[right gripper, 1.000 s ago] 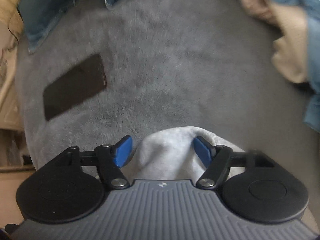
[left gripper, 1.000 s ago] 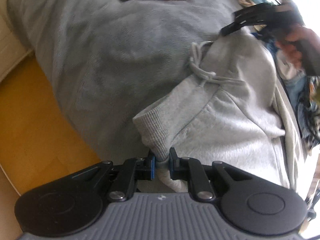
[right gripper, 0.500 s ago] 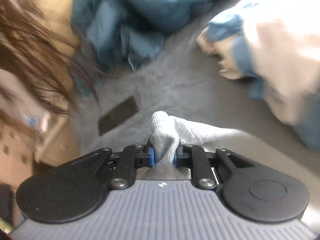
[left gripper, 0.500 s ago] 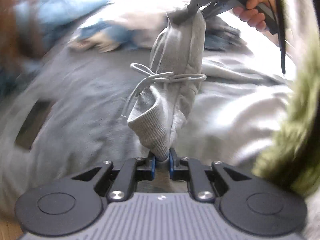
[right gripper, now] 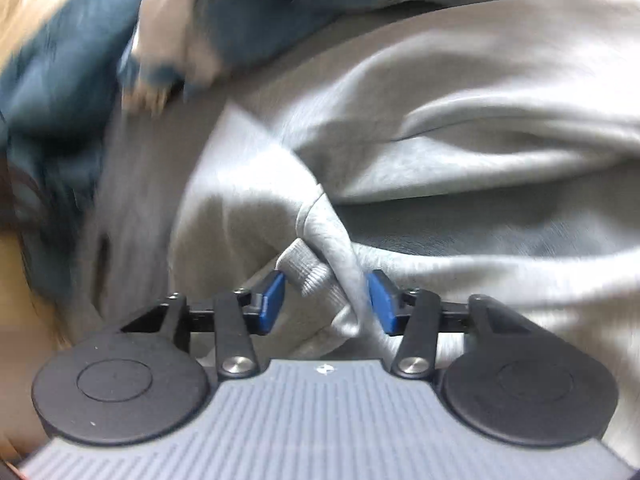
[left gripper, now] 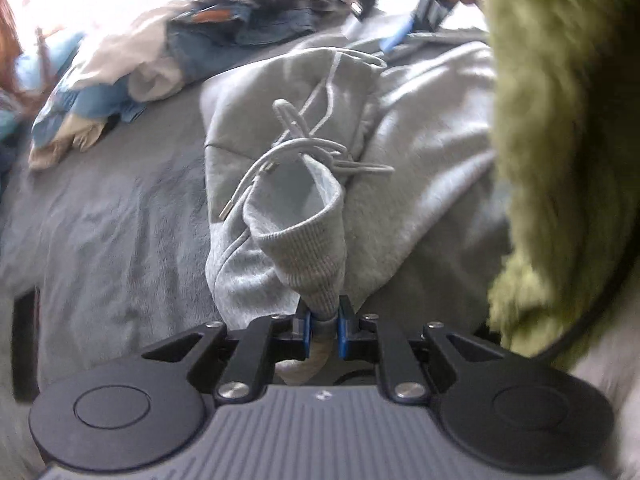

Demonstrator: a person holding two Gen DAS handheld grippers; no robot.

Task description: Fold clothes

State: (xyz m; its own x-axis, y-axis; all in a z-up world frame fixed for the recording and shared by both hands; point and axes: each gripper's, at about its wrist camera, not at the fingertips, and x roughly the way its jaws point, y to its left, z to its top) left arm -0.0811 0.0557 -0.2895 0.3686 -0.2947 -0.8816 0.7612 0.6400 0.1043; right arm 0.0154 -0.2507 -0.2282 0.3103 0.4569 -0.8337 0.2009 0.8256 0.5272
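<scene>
Pinching the ribbed cuff (left gripper: 308, 264), the left gripper (left gripper: 322, 332) is clamped tight. Right gripper (right gripper: 326, 300) stands parted, fabric loose between. Grey hoodie (left gripper: 420, 152) lies rumpled, drawstrings tangled, on the grey blanket (left gripper: 112, 216).

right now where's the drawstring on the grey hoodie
Left wrist view, centre: the drawstring lies looped on the grey hoodie, just above the ribbed cuff pinched in the left tongs.

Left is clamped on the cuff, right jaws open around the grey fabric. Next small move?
Probably back the right gripper off: its jaws stand open, grey hoodie fabric loose between them. The left gripper pinches the ribbed cuff; then it can likely lay that down.
</scene>
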